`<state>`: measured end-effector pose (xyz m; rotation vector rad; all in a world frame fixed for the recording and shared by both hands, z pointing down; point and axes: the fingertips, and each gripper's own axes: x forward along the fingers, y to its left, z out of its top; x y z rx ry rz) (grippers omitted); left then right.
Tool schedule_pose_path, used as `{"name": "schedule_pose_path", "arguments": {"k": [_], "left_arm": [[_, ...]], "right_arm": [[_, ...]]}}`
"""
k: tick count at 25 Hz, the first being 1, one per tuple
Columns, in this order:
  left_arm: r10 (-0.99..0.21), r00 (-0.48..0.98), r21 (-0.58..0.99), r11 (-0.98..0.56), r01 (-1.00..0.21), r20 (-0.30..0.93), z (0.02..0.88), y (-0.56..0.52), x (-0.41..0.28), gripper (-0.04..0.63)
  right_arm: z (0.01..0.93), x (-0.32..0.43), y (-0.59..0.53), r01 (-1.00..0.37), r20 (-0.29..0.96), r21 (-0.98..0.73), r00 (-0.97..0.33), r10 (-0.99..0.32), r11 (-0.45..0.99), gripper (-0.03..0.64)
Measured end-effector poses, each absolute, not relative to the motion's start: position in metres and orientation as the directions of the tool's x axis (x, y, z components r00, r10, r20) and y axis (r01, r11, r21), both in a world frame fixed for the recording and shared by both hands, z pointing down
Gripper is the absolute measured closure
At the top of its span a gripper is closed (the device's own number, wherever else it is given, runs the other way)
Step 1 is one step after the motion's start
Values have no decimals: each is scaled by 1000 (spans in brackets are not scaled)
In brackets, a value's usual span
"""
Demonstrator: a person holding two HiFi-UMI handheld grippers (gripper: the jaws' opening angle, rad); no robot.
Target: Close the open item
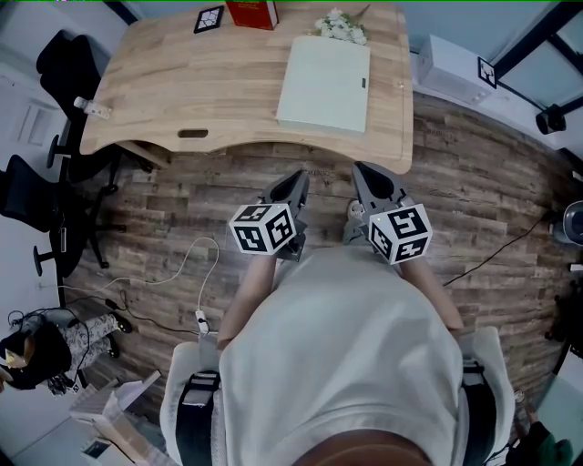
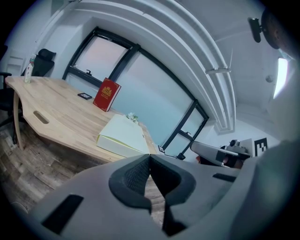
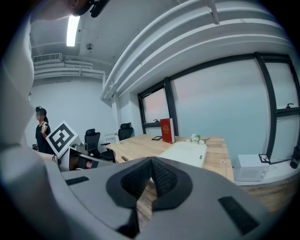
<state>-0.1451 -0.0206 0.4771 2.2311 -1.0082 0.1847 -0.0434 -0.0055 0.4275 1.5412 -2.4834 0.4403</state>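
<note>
A flat pale green case [image 1: 323,84] lies on the right part of the wooden desk [image 1: 182,82], its lid down flat. The left gripper view shows it as the case [image 2: 123,137] past the jaws, the right gripper view as the case [image 3: 185,153]. My left gripper [image 1: 292,185] and right gripper [image 1: 366,177] hang side by side over the floor, just short of the desk's near edge, pointing at it. Both are shut with nothing between the jaws. In their own views, the left gripper [image 2: 150,157] and right gripper [image 3: 151,161] have their tips touching.
A red book [image 1: 252,13], a marker card [image 1: 209,18] and white flowers [image 1: 342,27] sit along the desk's far edge. A white box [image 1: 455,68] stands to the right of the desk. Office chairs [image 1: 64,64] and cables [image 1: 196,273] are at the left. A person [image 3: 42,136] stands far off.
</note>
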Motion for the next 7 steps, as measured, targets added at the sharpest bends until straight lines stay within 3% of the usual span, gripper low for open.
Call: {"name": "schedule_pose_path", "arguments": {"k": [7], "left_arm": [[-617, 688, 525, -468, -711, 382, 476, -23, -143, 575]], "right_arm": [[427, -42, -7, -894, 308, -154, -447, -840, 420, 598]]}}
